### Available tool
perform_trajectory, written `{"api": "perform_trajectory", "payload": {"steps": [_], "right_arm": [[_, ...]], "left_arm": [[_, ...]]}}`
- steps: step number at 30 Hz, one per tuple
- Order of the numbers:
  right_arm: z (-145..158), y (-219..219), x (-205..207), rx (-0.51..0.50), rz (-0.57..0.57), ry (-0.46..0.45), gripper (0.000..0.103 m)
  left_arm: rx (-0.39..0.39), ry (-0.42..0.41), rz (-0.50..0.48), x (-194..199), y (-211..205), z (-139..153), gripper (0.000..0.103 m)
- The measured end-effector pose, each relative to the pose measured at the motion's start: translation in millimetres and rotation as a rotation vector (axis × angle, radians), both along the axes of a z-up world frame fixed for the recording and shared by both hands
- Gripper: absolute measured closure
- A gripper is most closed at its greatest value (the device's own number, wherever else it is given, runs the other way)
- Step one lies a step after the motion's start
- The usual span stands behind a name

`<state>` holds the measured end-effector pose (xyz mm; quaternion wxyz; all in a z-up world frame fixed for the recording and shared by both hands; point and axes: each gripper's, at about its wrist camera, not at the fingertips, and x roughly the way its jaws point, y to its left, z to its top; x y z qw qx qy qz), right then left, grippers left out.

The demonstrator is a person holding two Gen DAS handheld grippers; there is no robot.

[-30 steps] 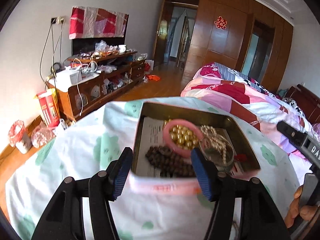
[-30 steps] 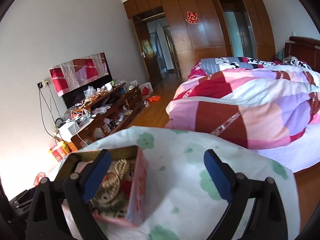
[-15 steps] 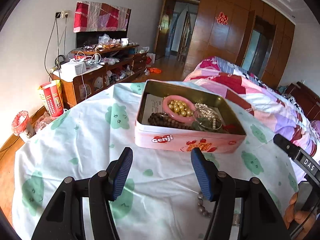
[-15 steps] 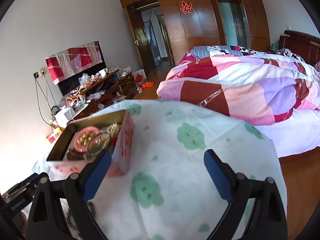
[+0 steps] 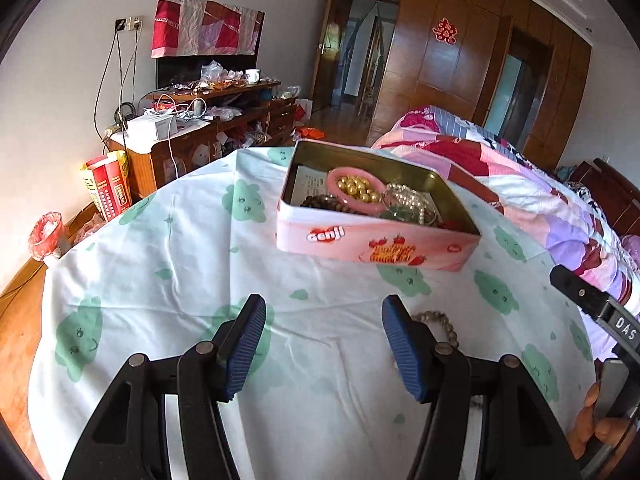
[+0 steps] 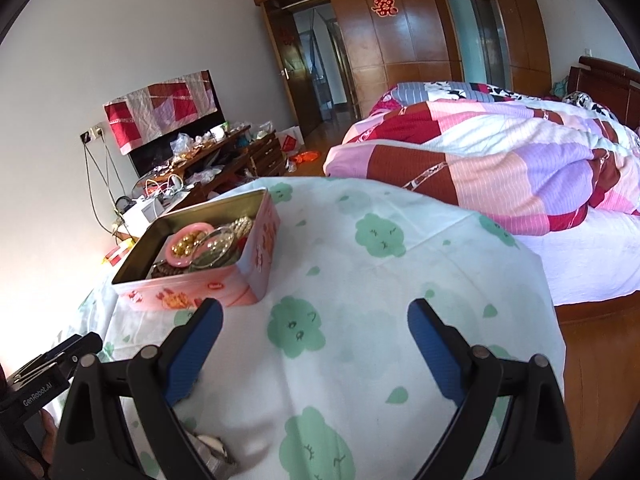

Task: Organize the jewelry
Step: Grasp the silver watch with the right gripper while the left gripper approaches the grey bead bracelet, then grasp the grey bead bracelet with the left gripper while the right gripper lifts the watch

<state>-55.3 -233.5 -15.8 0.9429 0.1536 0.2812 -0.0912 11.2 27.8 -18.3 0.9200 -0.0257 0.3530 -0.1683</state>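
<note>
A pink tin box (image 5: 376, 246) (image 6: 224, 290) stands open on the round table, holding a pink bangle (image 5: 354, 191) around gold beads, a dark bead bracelet (image 5: 322, 203), pearls and a clear bangle (image 5: 408, 206). A grey bead bracelet (image 5: 442, 322) lies on the cloth just behind my left gripper's right finger. My left gripper (image 5: 322, 344) hovers open and empty, well short of the box. In the right wrist view my right gripper (image 6: 316, 344) is open and empty, with the box to its upper left. A small shiny piece (image 6: 210, 446) lies by its left finger.
The table wears a white cloth with green prints (image 5: 160, 264). A bed with a patchwork quilt (image 6: 500, 168) lies to the right. A cluttered TV cabinet (image 5: 192, 128) stands along the far wall, with a red bin (image 5: 46, 236) on the floor.
Both grippers have drawn back from the box, which now sits farther off. The grey bead bracelet on the cloth has come into the left wrist view. Both pairs of jaws kept their width.
</note>
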Motion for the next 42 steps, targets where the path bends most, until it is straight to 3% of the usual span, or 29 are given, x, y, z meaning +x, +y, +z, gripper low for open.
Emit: {"api": "perform_trajectory", "payload": {"steps": [4, 7, 18, 26, 29, 30, 33, 36, 42], "right_arm": [[-0.8, 2.9, -5.0, 0.011, 0.052, 0.015, 0.007], [-0.9, 11.9, -8.9, 0.005, 0.133, 0.030, 0.016], [-20.8, 63.5, -15.6, -0.100, 0.419, 0.184, 0.022], [-33.6, 89.8, -3.0, -0.175, 0.522, 0.278, 0.028], [-40.9, 94.4, 2.6, -0.177, 0.551, 0.323, 0.048], [-40.3, 96.9, 2.4, -0.195, 0.546, 0.313, 0.060], [-41.1, 98.3, 4.2, -0.217, 0.548, 0.313, 0.080], [-38.4, 83.1, 9.5, -0.116, 0.518, 0.299, 0.080], [-23.2, 33.7, 10.6, 0.101, 0.366, 0.165, 0.080]], "left_arm": [[0.008, -0.023, -0.001, -6.6, -1.4, 2.6, 0.042], [0.023, -0.019, -0.011, -8.2, -2.8, 1.8, 0.042], [0.037, 0.014, -0.018, -14.1, -0.7, -1.7, 0.042], [0.060, 0.026, -0.028, -18.0, -2.4, -2.1, 0.042], [0.055, 0.046, -0.029, -16.4, 0.2, -4.2, 0.042], [0.054, 0.050, -0.029, -16.4, 0.5, -4.7, 0.042], [0.052, 0.065, -0.037, -16.7, 0.2, -6.5, 0.042], [0.045, 0.080, -0.057, -16.1, -1.7, -7.9, 0.042], [0.046, 0.117, -0.165, -14.7, -20.8, -10.5, 0.042]]}}
